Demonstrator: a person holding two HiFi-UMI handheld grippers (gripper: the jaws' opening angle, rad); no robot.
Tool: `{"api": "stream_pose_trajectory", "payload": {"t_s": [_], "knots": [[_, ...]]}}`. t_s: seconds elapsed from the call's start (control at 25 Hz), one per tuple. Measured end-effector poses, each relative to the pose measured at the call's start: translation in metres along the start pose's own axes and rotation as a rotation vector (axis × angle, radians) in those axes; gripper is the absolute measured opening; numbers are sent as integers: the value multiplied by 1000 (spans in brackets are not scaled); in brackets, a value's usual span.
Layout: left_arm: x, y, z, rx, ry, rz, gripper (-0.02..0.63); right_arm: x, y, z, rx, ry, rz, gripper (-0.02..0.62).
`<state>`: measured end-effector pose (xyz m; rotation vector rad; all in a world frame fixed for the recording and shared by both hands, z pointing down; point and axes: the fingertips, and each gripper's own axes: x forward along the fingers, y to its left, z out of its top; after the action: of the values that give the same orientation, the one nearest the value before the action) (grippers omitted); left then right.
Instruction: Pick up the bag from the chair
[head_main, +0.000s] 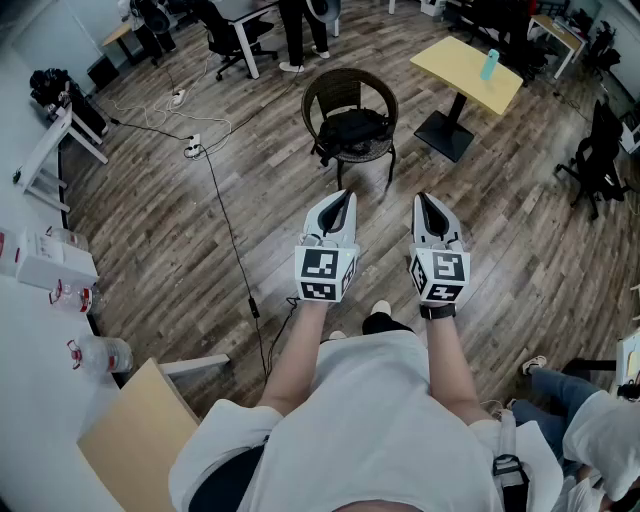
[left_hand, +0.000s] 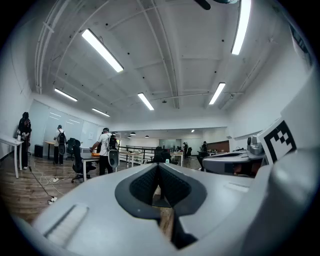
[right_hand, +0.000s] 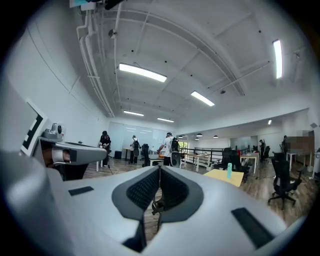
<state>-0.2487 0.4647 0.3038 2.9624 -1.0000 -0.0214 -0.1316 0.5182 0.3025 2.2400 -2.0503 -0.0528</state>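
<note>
A round dark wicker chair (head_main: 345, 100) stands on the wood floor straight ahead. A black bag (head_main: 352, 128) lies on its seat. My left gripper (head_main: 344, 196) and right gripper (head_main: 426, 198) are held side by side at about waist height, pointing toward the chair and well short of it. In the left gripper view the left gripper (left_hand: 159, 166) has its jaws closed together with nothing between them. The right gripper (right_hand: 160, 168) looks the same, tips meeting and empty. Through the gap behind the right pads a small dark shape (right_hand: 158, 205) shows, too small to identify.
A yellow table (head_main: 462, 75) with a teal bottle (head_main: 489, 64) stands right of the chair. A black cable (head_main: 232, 235) runs across the floor from a power strip (head_main: 192, 148). A white counter with bottles (head_main: 78, 296) is at my left. A seated person (head_main: 585, 410) is at lower right.
</note>
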Motion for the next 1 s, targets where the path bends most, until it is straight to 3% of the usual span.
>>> {"api": "stream_pose_trajectory", "payload": {"t_s": [0.36, 0.68, 0.84, 1.0], "knots": [[68, -3, -15, -43, 39, -10, 10, 39, -44, -15, 43, 15, 5, 12], [160, -34, -14, -45, 49, -48, 9, 74, -113, -12, 57, -16, 3, 12], [184, -51, -22, -62, 38, -72, 9, 78, -148, -29, 120, -22, -23, 12], [204, -61, -37, -48, 79, -80, 9, 86, -170, -48, 154, 19, -24, 12]]}}
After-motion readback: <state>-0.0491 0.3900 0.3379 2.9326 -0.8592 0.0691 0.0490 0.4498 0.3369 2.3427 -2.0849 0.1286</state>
